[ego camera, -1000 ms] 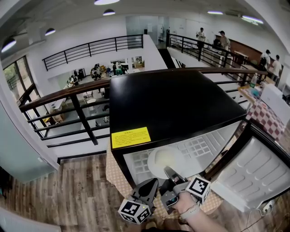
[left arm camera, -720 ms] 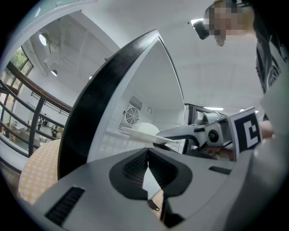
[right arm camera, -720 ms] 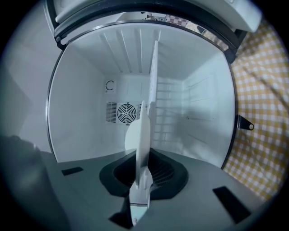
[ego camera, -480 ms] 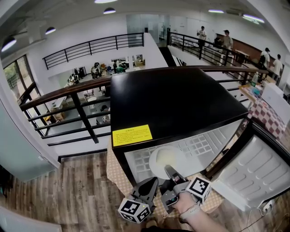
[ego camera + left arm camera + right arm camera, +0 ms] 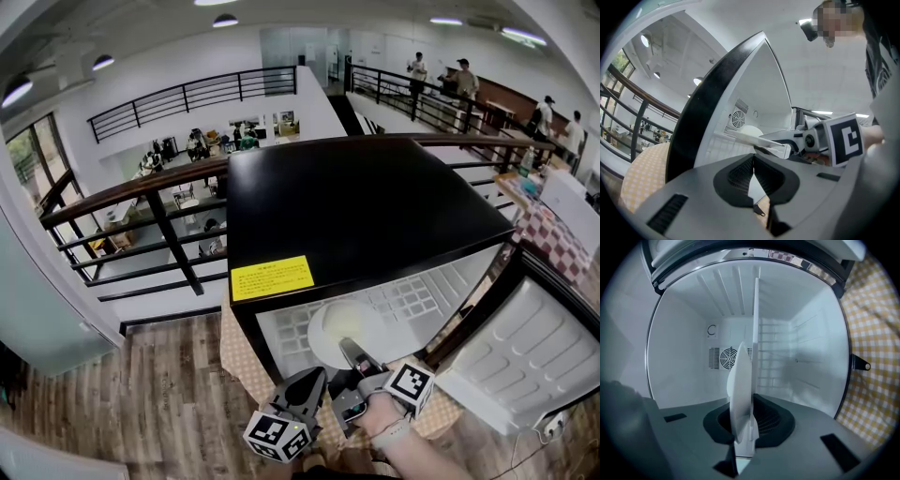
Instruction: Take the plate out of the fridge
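Plate (image 5: 342,330) is pinched by its rim in the right gripper's (image 5: 353,356) nearly closed jaws. It lies flat along the wire shelf (image 5: 412,305) at the front of the open fridge (image 5: 356,206). Just beside, outside the fridge, the left gripper (image 5: 312,382) hangs with jaws together, empty. The door (image 5: 525,352) stands wide.

Open fridge (image 5: 356,216) on a checked cloth (image 5: 239,361), lower middle of the head view.
The yellow cloth covered a low table on the wooden floor (image 5: 141,394), and the black fridge stood directly on it. Inside, a white wire shelf (image 5: 412,302) had the plate (image 5: 339,330) over its front edge; contact was not clear.
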`<state>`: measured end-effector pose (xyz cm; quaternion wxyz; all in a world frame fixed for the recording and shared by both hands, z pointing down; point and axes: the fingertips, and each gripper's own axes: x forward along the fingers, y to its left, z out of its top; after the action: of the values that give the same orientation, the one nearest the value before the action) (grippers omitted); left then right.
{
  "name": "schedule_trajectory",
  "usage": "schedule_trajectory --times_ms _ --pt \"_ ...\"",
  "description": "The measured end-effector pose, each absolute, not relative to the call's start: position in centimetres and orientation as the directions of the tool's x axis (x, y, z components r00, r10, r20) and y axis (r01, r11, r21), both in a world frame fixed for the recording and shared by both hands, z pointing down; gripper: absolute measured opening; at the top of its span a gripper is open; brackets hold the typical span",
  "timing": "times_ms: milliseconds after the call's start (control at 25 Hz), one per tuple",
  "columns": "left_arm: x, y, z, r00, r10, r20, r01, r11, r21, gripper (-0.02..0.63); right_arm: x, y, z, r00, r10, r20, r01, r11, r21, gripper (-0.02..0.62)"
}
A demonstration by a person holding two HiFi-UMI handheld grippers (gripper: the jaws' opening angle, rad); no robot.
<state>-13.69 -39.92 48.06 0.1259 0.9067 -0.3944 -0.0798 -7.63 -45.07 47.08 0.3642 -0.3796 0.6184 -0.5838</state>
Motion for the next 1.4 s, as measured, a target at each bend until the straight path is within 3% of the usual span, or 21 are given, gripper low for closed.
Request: schedule_trajectory --times_ms 720,1400 --pt "-13.9 -37.2 49.7 0.699 -0.715 -0.018 -0.684 -0.676 0.276 0.009 -7.1 -43.6 46.8 -0.458 -0.886 -0.076 0.000 0.085 -0.996 0.039" --pt "-13.2 -30.0 48.8 0.574 -0.819 -0.019 -0.783 -0.556 0.278 0.009 -4.4 -36.8 46.3 -0.576 -0.808 -0.123 0.036 0.125 -0.992 0.040"
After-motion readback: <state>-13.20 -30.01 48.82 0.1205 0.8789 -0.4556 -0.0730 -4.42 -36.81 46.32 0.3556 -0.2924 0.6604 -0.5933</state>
